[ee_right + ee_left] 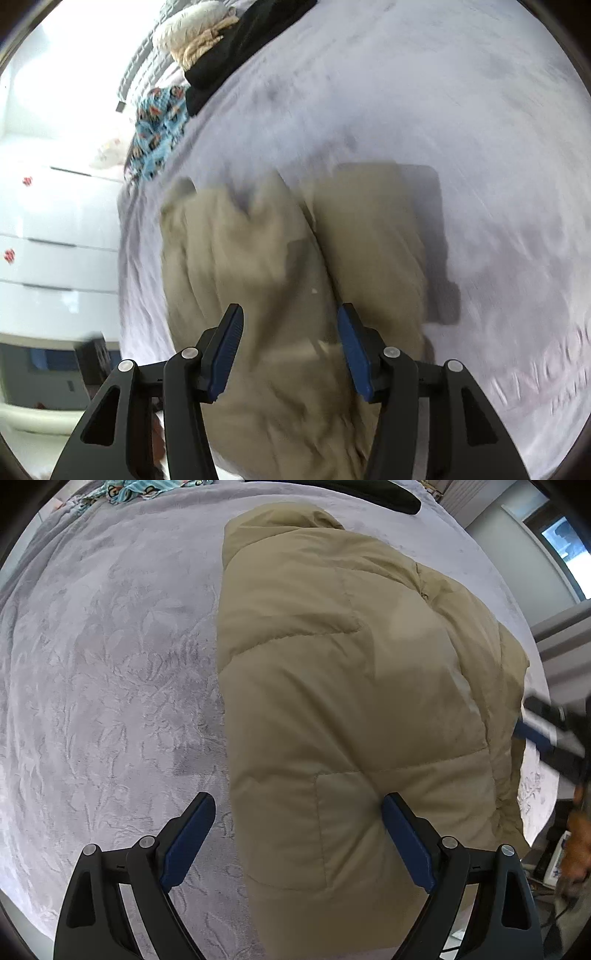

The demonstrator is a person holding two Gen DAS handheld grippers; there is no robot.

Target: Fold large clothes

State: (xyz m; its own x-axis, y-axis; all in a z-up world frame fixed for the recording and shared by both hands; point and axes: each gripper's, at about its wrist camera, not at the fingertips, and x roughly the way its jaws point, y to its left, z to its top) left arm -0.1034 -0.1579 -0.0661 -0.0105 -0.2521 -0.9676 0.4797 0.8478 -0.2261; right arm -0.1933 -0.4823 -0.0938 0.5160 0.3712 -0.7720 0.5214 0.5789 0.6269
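Right wrist view is motion-blurred, so seams and folds of the tan puffer jacket (258,280) are hard to read there; its near end runs out of frame below the fingers. In the left wrist view the jacket (351,686) is sharp, folded into a long bundle on the grey bedspread (110,664), near end cut off at the bottom edge, hood end far away. A black garment (388,494) is clipped at the top edge, a patterned blue cloth (122,491) sits top left. In the right wrist view the black garment (236,48), the patterned cloth (159,129) and a cream pile (195,33) lie along the far edge of the bed; white drawers (55,236) are overexposed. Wide bare bedspread (480,147) lies beside the jacket, and its right edge lies close to the bed's edge in the left view. Left gripper (299,805) is spread wide, holding nothing, one finger over the bedspread, the other over the jacket. Right gripper (291,314) is parted, nothing between the fingers, hovering over the jacket; contact cannot be told. It shows blurred at the left view's right edge (532,731).
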